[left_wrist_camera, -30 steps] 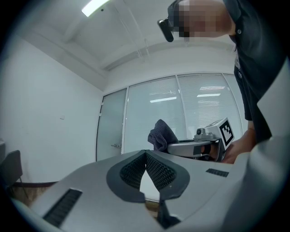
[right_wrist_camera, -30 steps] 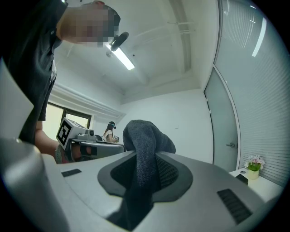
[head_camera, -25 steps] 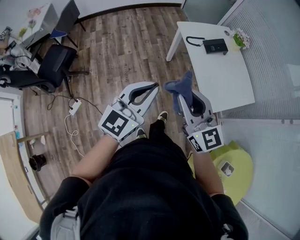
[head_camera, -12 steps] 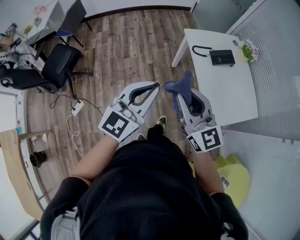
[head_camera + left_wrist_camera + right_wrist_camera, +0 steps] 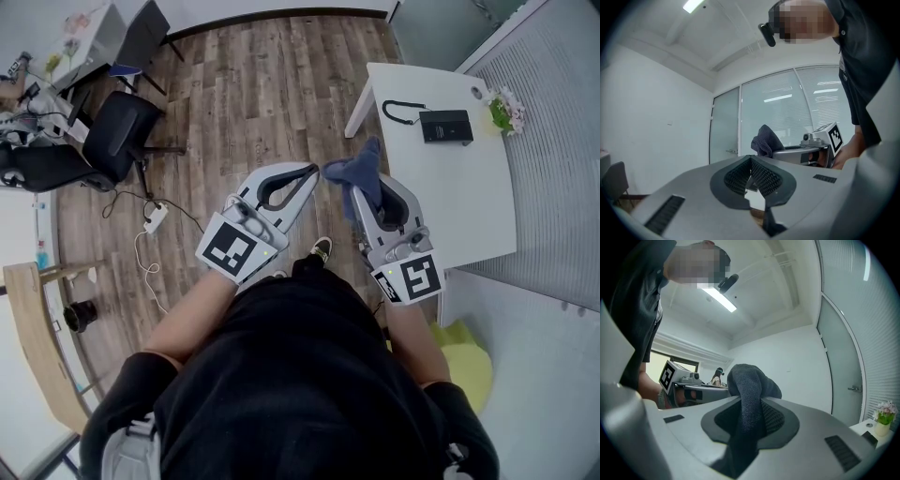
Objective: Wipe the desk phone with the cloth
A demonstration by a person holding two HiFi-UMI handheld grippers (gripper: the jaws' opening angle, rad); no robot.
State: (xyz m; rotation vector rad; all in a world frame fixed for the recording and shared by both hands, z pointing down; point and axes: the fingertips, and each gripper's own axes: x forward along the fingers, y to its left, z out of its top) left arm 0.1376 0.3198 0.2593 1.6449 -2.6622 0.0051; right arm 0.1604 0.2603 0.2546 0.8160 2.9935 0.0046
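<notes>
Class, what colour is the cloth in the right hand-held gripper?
Dark blue-grey cloth, clearest in the right gripper view.

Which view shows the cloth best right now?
Right gripper view: the cloth fills the middle, pinched between the right gripper's jaws. The head view shows it bunched at that gripper's tip; the left gripper view shows it small, from the side.

Wood floor (image 5: 244, 94), white table (image 5: 469, 197) (office chair (image 5: 117, 131) beyond)

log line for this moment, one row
phase: pre-wipe, standing short of table | left gripper: jaws shut, empty | right gripper: jaws shut on cloth | desk phone: on table, untouched
</notes>
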